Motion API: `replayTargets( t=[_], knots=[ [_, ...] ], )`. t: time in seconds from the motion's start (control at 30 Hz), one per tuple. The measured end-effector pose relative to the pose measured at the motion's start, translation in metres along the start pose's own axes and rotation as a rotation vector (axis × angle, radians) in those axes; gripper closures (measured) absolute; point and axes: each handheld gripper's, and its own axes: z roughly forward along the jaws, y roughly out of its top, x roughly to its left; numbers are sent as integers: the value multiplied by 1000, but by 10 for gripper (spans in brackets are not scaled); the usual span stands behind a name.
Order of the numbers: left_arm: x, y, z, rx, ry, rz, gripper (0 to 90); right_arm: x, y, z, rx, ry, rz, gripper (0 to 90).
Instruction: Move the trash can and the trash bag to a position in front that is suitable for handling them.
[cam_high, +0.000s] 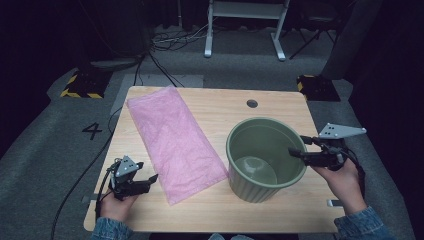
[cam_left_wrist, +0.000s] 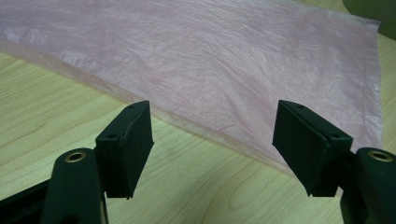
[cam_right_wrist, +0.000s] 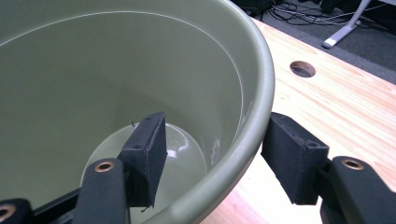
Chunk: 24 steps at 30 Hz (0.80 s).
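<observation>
On the wooden table (cam_high: 280, 210), the green ribbed bucket (cam_high: 264, 159) stands at about four o'clock from the table's centre, bearing no label that can be read. The right gripper (cam_high: 299, 145) straddles its rim at three o'clock, jaws parted, one inside and one outside the wall, not pressing. The left gripper (cam_high: 148, 181), at seven o'clock, is released and empty, facing the pink plastic bag (cam_high: 172, 140). A "4" (cam_high: 92, 131) marks the floor at nine o'clock.
</observation>
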Motion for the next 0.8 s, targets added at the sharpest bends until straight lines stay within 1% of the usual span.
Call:
replayTargets(
  t=[0.03,0.07,0.1,0.13,0.17,0.2,0.23,0.27,0.4,0.43,0.47,0.5,0.53,0.57,0.6,0.63,0.7,0.77,0.8],
  knots=[
    [0,0,0,-3,1,1,285,4,-1,-1,-2,2,-3,403],
    [-1,0,-1,-1,0,6,285,12,-1,-1,-5,16,-8,402],
    [-1,1,0,-1,-2,5,285,12,-1,-1,-5,16,-8,402],
    [-1,1,0,-1,-2,6,285,20,-1,0,-7,27,-18,401],
    [-2,1,0,-1,-2,7,285,24,0,1,-7,34,-23,400],
    [-2,1,0,-1,-2,7,285,24,0,1,-7,34,-23,400],
    [-2,1,0,-1,-2,6,285,28,0,1,-7,43,-31,400],
    [-2,1,0,-1,-2,6,285,37,2,3,-4,55,-42,399],
    [-2,0,0,0,-4,3,285,53,5,7,-3,75,-58,398],
    [-2,1,0,0,-4,5,285,53,5,7,-3,75,-58,397],
    [-3,1,0,0,-6,7,285,61,7,10,-2,85,-69,395],
    [-3,1,0,0,-4,11,285,61,7,10,-2,85,-69,395],
    [-3,1,0,-1,-4,11,285,67,8,12,0,100,-69,395],
    [-3,1,0,-1,-5,11,285,70,9,13,0,110,-73,395],
    [-3,1,0,-1,-5,11,285,70,9,13,0,110,-73,395],
    [-2,1,0,-1,-4,11,285,74,10,14,-4,125,-78,396],
    [-2,0,0,-1,-5,4,285,75,10,13,-7,129,-78,402],
    [-2,0,0,0,-6,3,285,75,11,12,-15,123,-82,395],
    [-2,0,1,2,-6,4,285,72,13,8,-49,124,-78,395]
  ],
)
